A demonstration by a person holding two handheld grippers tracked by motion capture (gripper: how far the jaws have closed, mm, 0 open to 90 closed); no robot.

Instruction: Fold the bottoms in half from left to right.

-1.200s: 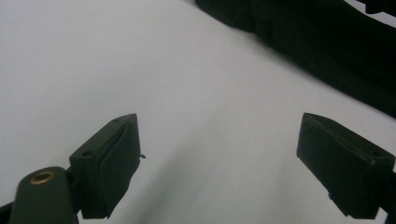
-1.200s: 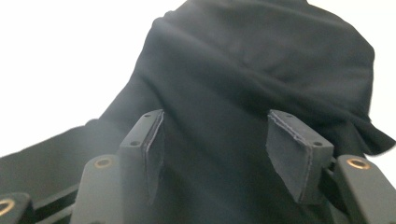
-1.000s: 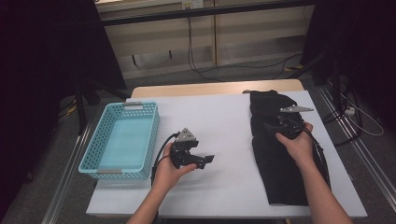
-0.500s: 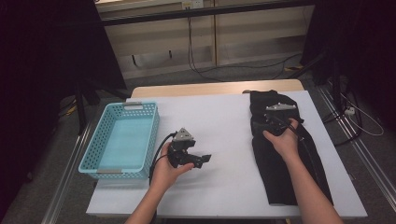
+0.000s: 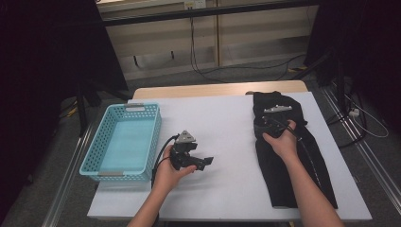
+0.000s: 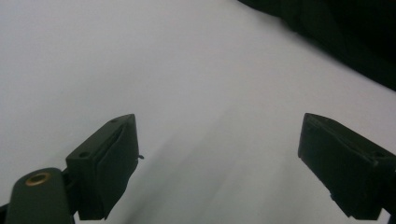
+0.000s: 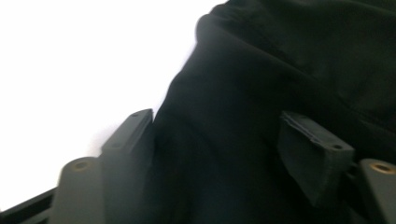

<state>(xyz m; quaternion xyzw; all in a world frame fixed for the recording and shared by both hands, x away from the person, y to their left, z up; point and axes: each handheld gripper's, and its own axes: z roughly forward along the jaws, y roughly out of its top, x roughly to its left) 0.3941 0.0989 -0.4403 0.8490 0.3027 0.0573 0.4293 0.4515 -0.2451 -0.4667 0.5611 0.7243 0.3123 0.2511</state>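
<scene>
Count on the table [image 5: 227, 123]: one turquoise perforated basket [image 5: 124, 142] and one black garment [image 5: 288, 156], laid flat at the right side. Two handheld grippers are present, the left gripper [image 5: 208, 161] and the right gripper [image 5: 269, 124], each carried by one hand, making two hands in all. One white table covering lies beneath everything.

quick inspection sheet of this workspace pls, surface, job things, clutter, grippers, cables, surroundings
surface: white table, wooden edge at the far side
job's things: black garment lying flat on the table's right side; light blue basket at the left, nothing in it
clutter: nothing seen
grippers: left gripper open over bare table; right gripper down on the garment's far end, jaws just closing, cloth between them
cables: a black cable trails from the left gripper; more on the floor beyond
surroundings: dark curtains, metal rails, grey floor
</scene>
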